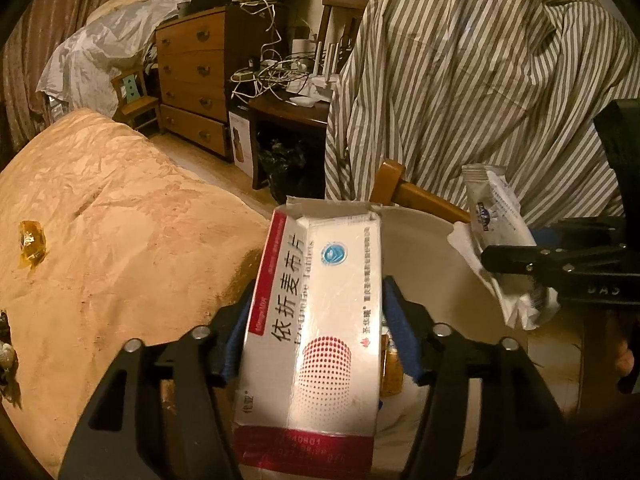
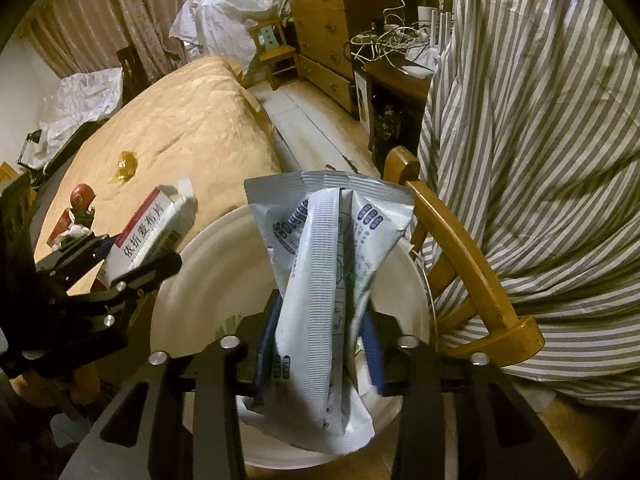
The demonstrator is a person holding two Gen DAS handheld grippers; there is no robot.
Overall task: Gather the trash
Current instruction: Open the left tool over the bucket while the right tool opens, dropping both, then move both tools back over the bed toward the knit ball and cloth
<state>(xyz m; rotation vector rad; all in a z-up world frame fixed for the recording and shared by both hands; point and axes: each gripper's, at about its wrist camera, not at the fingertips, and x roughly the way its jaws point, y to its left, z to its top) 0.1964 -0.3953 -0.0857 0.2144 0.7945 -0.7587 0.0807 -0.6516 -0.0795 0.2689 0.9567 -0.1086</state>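
Left wrist view: your left gripper stands apart around the light, stiff tablet box; at 3 o'clock, your right gripper stands loose around limp sachets.

Dim warm-lit bedroom — tan-covered bed, wooden dresser, curtains, striped shirt over chair.

The medicine box is glossy white and red cardboard. The sachets are crinkled matt foil-like film (printed). The basin looks like smooth white plastic, the bedspread rough tan cloth, the chair rail varnished wood, the striped shirt soft woven cloth.
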